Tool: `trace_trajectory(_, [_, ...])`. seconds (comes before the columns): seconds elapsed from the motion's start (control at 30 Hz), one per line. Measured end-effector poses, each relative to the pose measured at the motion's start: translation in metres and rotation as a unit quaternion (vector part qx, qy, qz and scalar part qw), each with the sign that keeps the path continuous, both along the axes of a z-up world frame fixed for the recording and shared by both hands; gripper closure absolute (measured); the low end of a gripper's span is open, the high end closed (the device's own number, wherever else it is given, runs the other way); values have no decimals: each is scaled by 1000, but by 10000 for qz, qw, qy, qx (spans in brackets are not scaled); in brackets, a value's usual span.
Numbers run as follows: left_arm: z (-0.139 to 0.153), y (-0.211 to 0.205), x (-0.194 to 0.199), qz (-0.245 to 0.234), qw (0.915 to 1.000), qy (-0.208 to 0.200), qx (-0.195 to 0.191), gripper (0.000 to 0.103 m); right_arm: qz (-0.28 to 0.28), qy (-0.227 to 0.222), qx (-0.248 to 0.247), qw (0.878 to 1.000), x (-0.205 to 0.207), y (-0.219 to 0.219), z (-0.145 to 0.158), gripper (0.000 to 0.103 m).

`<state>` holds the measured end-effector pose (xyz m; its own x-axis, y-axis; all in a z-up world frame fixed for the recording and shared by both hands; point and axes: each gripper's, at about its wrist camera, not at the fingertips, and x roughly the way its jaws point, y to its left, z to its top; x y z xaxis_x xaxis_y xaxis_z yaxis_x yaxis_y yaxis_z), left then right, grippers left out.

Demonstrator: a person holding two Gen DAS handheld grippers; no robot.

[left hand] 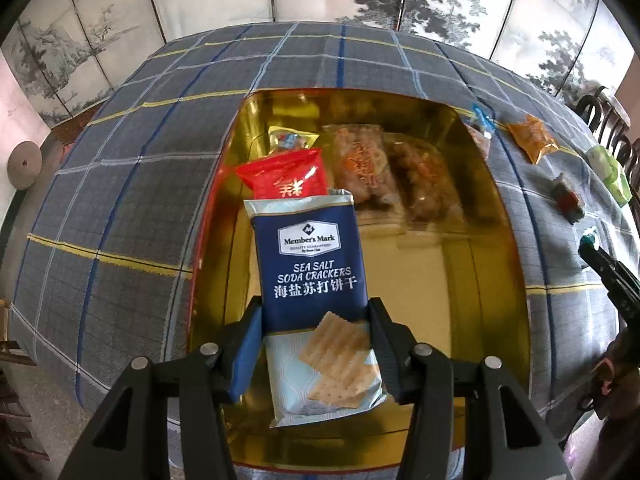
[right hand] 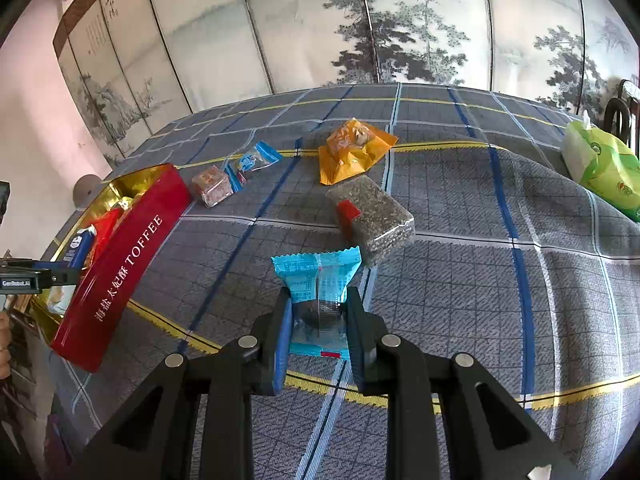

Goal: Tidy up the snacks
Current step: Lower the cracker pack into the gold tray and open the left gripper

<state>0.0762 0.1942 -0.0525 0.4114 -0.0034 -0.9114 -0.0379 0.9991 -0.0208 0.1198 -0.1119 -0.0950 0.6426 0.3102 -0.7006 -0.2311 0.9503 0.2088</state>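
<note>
My left gripper [left hand: 316, 312] is shut on a blue pack of sea salt soda crackers [left hand: 310, 264] and holds it above the gold inside of the red toffee box [left hand: 460, 280]. In the box lie a red packet [left hand: 286, 174], a small gold packet [left hand: 288, 138] and clear-wrapped snack bars [left hand: 360, 160]. My right gripper [right hand: 316, 304] is shut on a light blue wrapped snack [right hand: 318, 280] above the plaid cloth. The box's red wall [right hand: 120, 276] is at the left of the right wrist view, with the left gripper [right hand: 52, 276] over it.
On the plaid tablecloth [right hand: 460, 280] lie an orange packet [right hand: 352, 148], a clear dark seed bar [right hand: 372, 220], a pink cube snack [right hand: 212, 186], a small blue-wrapped candy [right hand: 252, 162] and a green tissue pack [right hand: 600, 168]. A painted folding screen [right hand: 360, 20] stands behind the table.
</note>
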Motion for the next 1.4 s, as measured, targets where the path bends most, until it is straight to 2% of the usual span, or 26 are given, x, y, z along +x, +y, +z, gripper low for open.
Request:
trace_trajectory(0.47, [2, 5, 0, 98, 9999, -124, 8, 51, 3, 1, -8, 10000, 0, 0, 0, 81])
trace_trajectory(0.8, [28, 2, -10, 160, 9990, -423, -59, 51, 2, 2, -14, 10000, 0, -1, 0, 81])
trace_trajectory(1.13, [52, -9, -23, 352, 9961, -771, 227, 51, 4, -51, -96, 9999, -1, -4, 3, 81])
trace_trajectory(1.4, [55, -17, -26, 324, 9952, -827, 405, 51, -15, -30, -53, 10000, -1, -7, 5, 81])
